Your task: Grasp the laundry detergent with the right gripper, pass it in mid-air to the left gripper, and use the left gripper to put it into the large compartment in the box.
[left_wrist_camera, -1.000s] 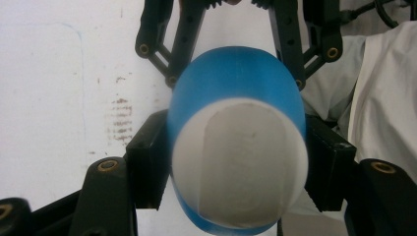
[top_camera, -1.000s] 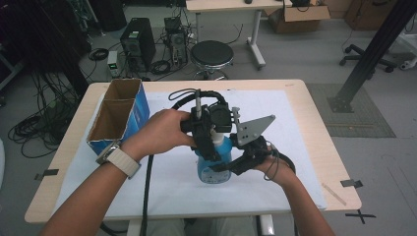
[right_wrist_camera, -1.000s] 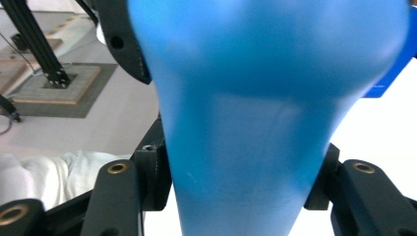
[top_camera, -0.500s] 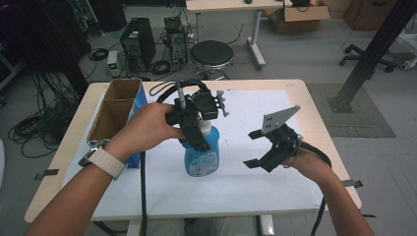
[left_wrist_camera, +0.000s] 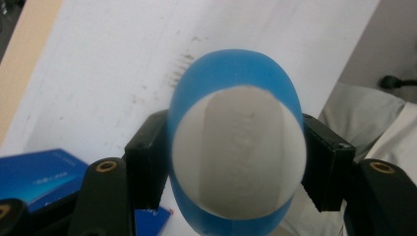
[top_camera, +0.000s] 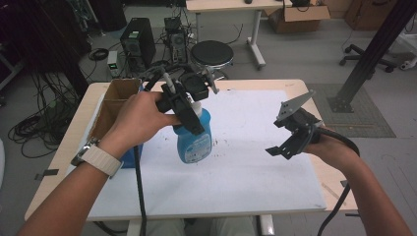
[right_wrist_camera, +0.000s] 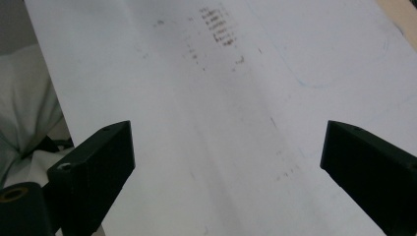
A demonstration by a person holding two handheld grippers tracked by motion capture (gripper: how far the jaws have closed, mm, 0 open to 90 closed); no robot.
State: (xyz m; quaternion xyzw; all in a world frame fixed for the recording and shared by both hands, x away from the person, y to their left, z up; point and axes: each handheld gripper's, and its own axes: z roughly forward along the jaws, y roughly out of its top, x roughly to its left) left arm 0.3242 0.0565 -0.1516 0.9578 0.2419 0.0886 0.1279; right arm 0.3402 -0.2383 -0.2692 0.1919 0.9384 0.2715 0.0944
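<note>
A blue bottle (top_camera: 193, 139) with a white cap hangs above the white mat (top_camera: 255, 172), lifted off it. My left gripper (top_camera: 189, 110) is shut on its upper part. In the left gripper view the bottle (left_wrist_camera: 236, 147) sits clamped between the two black jaws, its pale top facing the camera. My right gripper (top_camera: 287, 142) is open to the right of the bottle, well apart from it, over the mat's right side. The right gripper view shows its fingers (right_wrist_camera: 96, 164) spread wide above bare mat (right_wrist_camera: 221, 123).
An open cardboard box (top_camera: 115, 105) with a blue side stands at the table's left edge, close to the left hand. The mat carries dark smudges (top_camera: 221, 142) near its middle. A stool (top_camera: 211, 53) and computer gear stand beyond the far edge.
The right gripper let go of the bottle and drew away to the right. The left gripper has raised the bottle and carried it left, toward the box.
</note>
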